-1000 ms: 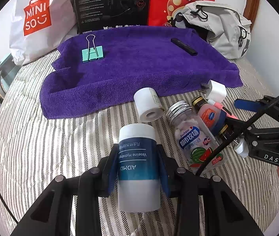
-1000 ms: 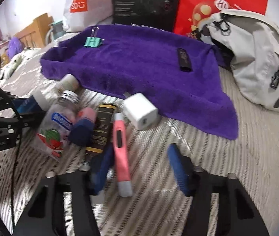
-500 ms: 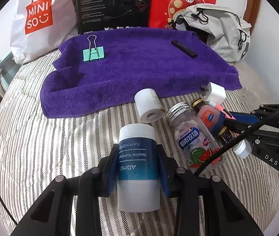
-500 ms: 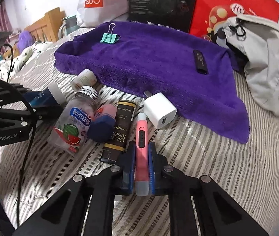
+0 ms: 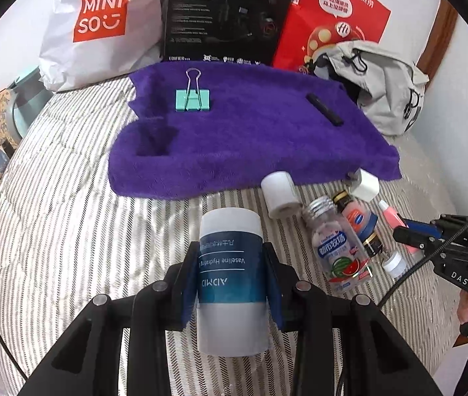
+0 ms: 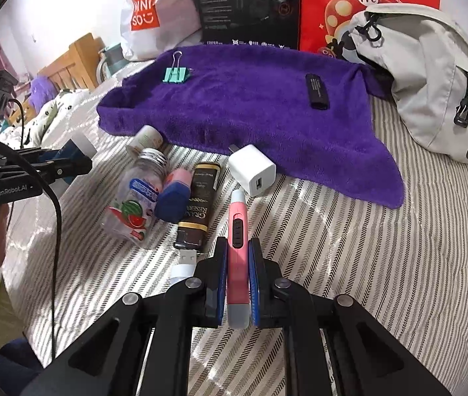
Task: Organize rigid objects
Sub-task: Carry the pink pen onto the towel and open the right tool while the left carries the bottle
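My left gripper [image 5: 230,274] is shut on a white and blue Vaseline bottle [image 5: 230,277], held above the striped bed. My right gripper [image 6: 237,270] is shut on a pink utility knife [image 6: 237,231], whose tip points toward a white charger cube [image 6: 252,170]. A purple towel [image 5: 250,132] lies behind, carrying a teal binder clip [image 5: 193,99] and a black stick [image 5: 324,109]. Beside the towel's front edge lie a white tape roll [image 5: 280,194], a clear candy bottle [image 5: 338,250], a pink and blue bottle [image 6: 174,194] and a black tube [image 6: 197,204].
A white shopping bag [image 5: 98,23], a black box [image 5: 227,13] and a red bag [image 5: 333,16] stand behind the towel. A grey backpack [image 6: 432,76] lies at the right. A USB plug with a white cable [image 6: 186,262] lies left of my right gripper.
My right gripper shut on the pink utility knife and now holds it. My left gripper, still holding the bottle, has shifted left and back from the pile of objects.
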The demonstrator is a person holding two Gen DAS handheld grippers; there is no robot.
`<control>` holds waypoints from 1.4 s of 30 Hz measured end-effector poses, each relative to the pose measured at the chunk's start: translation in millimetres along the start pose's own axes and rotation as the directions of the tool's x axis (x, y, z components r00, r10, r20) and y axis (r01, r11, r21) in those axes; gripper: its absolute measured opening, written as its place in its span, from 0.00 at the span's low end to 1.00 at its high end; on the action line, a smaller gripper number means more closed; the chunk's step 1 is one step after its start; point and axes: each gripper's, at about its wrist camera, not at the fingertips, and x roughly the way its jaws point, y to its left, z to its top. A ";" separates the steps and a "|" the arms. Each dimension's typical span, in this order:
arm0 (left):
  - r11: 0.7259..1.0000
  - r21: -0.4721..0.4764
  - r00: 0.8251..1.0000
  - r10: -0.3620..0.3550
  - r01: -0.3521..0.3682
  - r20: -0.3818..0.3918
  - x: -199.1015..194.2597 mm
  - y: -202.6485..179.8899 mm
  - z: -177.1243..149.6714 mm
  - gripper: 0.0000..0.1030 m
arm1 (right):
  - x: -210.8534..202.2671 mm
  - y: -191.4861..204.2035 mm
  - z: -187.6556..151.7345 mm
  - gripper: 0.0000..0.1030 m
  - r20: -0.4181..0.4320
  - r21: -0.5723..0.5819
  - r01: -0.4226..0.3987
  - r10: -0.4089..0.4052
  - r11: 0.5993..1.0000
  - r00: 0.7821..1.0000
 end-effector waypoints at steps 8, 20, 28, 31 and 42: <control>1.000 -0.004 1.000 -0.002 0.002 0.016 -10.1 3.3 16.2 0.33 | -8.0 -2.1 12.6 0.12 0.027 0.043 -0.054 0.053 0.998 0.998; 1.000 -0.010 0.999 0.000 0.001 0.038 -4.8 8.9 65.6 0.33 | -8.3 -26.0 74.6 0.12 0.075 0.061 -0.076 0.071 0.995 0.995; 1.000 -0.018 0.999 0.007 -0.006 0.033 16.8 16.5 95.0 0.33 | 33.3 -69.3 110.4 0.12 0.026 0.080 0.005 -0.007 0.997 1.000; 1.000 -0.028 1.000 0.006 -0.006 0.019 27.2 20.1 98.3 0.33 | 50.4 -75.5 116.4 0.12 0.002 0.062 0.024 -0.025 0.998 1.000; 0.999 -0.042 1.000 -0.002 0.001 -0.013 54.2 24.8 106.0 0.33 | 79.3 -68.2 112.0 0.12 -0.058 -0.046 0.058 -0.061 0.997 0.996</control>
